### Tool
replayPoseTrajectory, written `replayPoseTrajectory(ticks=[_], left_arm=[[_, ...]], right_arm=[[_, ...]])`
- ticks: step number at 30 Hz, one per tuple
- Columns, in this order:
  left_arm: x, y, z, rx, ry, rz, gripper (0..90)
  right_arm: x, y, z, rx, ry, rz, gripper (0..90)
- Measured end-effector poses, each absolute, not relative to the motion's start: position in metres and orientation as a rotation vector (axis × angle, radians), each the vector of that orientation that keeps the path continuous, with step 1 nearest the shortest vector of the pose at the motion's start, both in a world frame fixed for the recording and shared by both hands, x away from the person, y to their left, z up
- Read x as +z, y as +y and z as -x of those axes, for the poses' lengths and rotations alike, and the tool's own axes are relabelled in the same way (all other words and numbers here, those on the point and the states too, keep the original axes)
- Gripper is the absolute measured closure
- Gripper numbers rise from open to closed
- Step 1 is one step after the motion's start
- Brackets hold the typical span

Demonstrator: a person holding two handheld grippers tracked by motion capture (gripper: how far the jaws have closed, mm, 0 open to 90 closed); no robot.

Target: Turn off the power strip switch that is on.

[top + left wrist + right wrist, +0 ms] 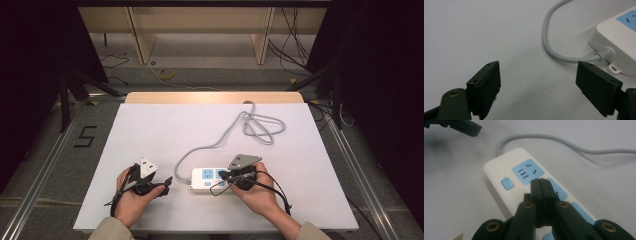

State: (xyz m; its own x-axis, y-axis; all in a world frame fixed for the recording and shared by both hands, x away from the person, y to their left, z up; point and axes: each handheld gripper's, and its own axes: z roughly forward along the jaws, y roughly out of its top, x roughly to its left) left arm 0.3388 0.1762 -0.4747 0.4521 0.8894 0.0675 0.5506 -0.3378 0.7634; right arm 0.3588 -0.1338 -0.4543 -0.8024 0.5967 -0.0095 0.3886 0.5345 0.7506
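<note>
While the right gripper [540, 181] hovers pinched closed over the power strip [506, 170], its blue switch button [507, 183] sits just left of the tips; left gripper [537, 82] gapes wide, empty, farther off.

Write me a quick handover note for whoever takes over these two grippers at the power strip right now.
Left gripper: open, holding nothing, beside the cable end of the white power strip with blue sockets.
Right gripper: jaws shut together, nothing between them, tips over the strip just past the blue switch button.
Strip lies flat on the white table; its grey cable loops toward the far edge.
Done: a small red light glows by the button.
Left: I cannot tell whether the button has been pressed; check.
</note>
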Motion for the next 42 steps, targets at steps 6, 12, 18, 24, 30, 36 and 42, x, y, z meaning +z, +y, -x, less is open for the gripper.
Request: replayPoseTrajectory(ticks=[6,12,18,24,30,36,42], left_arm=[[-0.475,0.176,-0.339,0.64,1.199,-2.027,19.8],[-0.475,0.176,-0.339,0.641,1.2,-2.027,19.8],[-0.475,0.176,-0.339,0.641,1.199,-2.026,19.8],[-0.475,0.176,-0.339,0.641,1.199,-2.026,19.8],[-0.475,0.175,-0.339,0.639,1.201,-2.024,19.8],[-0.475,0.175,-0.339,0.641,1.198,-2.026,19.8],[-0.475,0.175,-0.339,0.64,1.201,-2.021,19.9]], right_arm=[[-0.455,-0.132,-0.359,1.128,2.516,-0.817,90.0],[-0.455,-0.129,-0.36,1.125,2.525,-0.811,90.0],[-0.455,-0.126,-0.36,1.125,2.529,-0.805,90.0],[-0.456,-0.122,-0.361,1.123,2.536,-0.797,90.0],[-0.457,-0.118,-0.361,1.122,2.544,-0.789,90.0],[-0.457,-0.115,-0.361,1.122,2.55,-0.784,90.0],[-0.457,-0.111,-0.361,1.122,2.556,-0.775,90.0]])
